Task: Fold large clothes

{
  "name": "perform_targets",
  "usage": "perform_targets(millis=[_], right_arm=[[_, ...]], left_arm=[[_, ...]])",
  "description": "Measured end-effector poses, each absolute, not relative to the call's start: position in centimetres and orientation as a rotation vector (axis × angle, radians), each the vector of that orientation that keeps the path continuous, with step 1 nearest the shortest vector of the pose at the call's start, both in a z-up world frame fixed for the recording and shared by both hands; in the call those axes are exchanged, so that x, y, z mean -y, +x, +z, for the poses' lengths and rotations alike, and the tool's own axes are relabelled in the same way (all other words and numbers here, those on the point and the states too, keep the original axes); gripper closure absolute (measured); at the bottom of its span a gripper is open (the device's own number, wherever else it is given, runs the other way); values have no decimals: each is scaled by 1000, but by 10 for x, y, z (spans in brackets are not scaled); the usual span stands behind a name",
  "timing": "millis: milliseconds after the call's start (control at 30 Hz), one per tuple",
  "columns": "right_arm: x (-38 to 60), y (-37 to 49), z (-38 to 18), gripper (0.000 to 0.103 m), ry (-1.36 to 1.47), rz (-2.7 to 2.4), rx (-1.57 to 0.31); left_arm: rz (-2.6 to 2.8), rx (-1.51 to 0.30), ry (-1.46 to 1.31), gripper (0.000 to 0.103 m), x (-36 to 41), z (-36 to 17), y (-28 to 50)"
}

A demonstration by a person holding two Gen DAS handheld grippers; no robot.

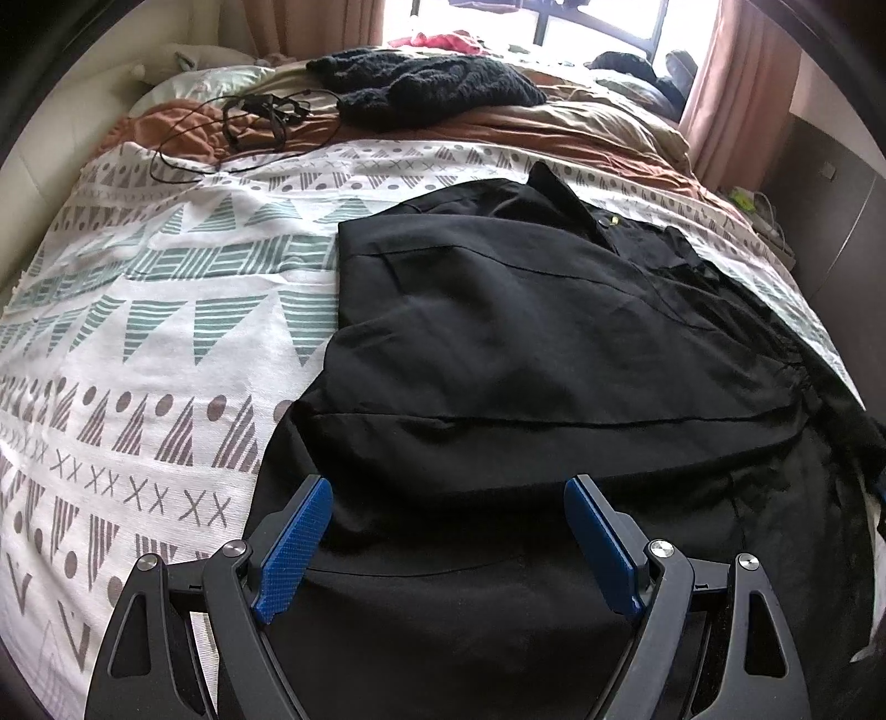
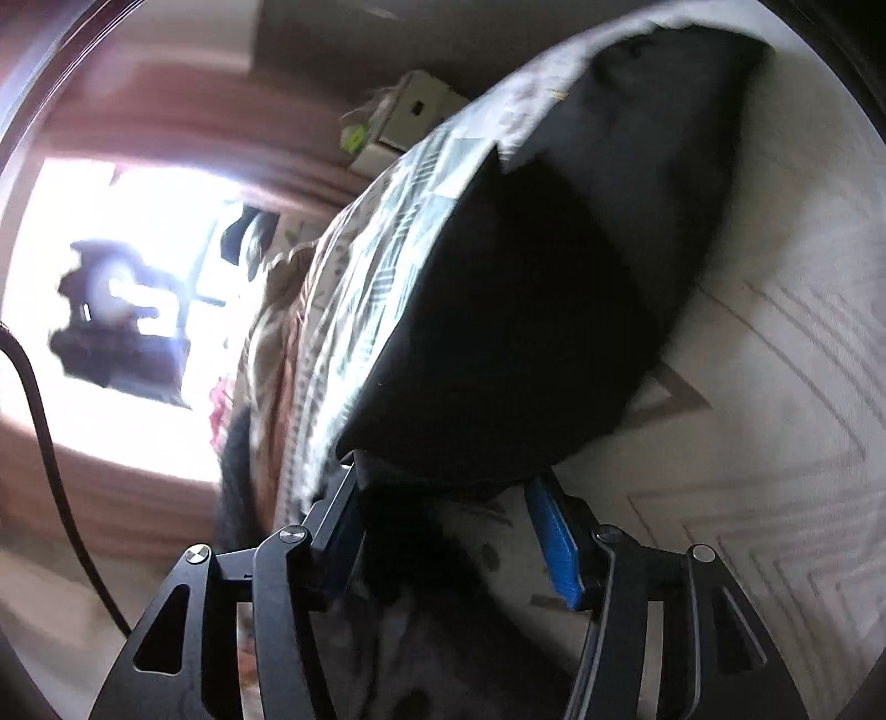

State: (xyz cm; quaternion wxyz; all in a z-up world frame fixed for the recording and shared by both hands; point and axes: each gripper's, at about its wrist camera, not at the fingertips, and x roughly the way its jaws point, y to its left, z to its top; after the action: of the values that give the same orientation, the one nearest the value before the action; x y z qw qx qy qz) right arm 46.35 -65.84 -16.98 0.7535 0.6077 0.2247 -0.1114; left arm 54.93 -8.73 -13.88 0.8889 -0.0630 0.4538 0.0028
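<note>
While both jaws stand apart, left hand-held gripper (image 1: 448,540) hovers over black shirt (image 1: 542,343), spread ahead on patterned bedspread (image 1: 166,288); right hand-held gripper (image 2: 448,531) straddles shirt's edge, pads unclamped.

Bedroom setting. A white bedspread (image 1: 166,288) printed with bands of green striped triangles, grey dots and crosses covers the near part of the bed; beyond it lie a rust-orange sheet (image 1: 498,130) and a beige blanket (image 1: 603,113). A tangled black cable (image 1: 243,127) rests on the orange sheet, just beside a black knitted garment (image 1: 432,83). Red fabric (image 1: 443,41) lies farther back, near the bright window (image 1: 598,22), which is flanked by pink curtains (image 1: 736,83). In the right wrist view, strongly tilted and blurred, a pale box (image 2: 412,119) sits beyond the bedspread's edge.
</note>
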Motion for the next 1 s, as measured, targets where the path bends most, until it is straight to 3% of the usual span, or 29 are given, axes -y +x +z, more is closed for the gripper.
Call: perform_targets(millis=[233, 433, 600, 667, 733, 1000], right_arm=[[656, 423, -168, 39, 1433, -336, -334], [670, 444, -192, 39, 1432, -387, -421], [682, 462, -196, 62, 1389, -425, -427], [686, 463, -200, 97, 1394, -420, -432], [686, 450, -196, 98, 1410, -390, -381], [633, 455, -88, 99, 1158, -134, -245]], left_arm=[[4, -951, -123, 17, 89, -142, 550], [3, -942, -130, 17, 88, -140, 549], [9, -936, -140, 17, 83, -136, 549], [12, -931, -149, 17, 79, -133, 548], [15, -923, -172, 17, 74, -130, 548], [-4, -881, -237, 17, 59, -114, 536]])
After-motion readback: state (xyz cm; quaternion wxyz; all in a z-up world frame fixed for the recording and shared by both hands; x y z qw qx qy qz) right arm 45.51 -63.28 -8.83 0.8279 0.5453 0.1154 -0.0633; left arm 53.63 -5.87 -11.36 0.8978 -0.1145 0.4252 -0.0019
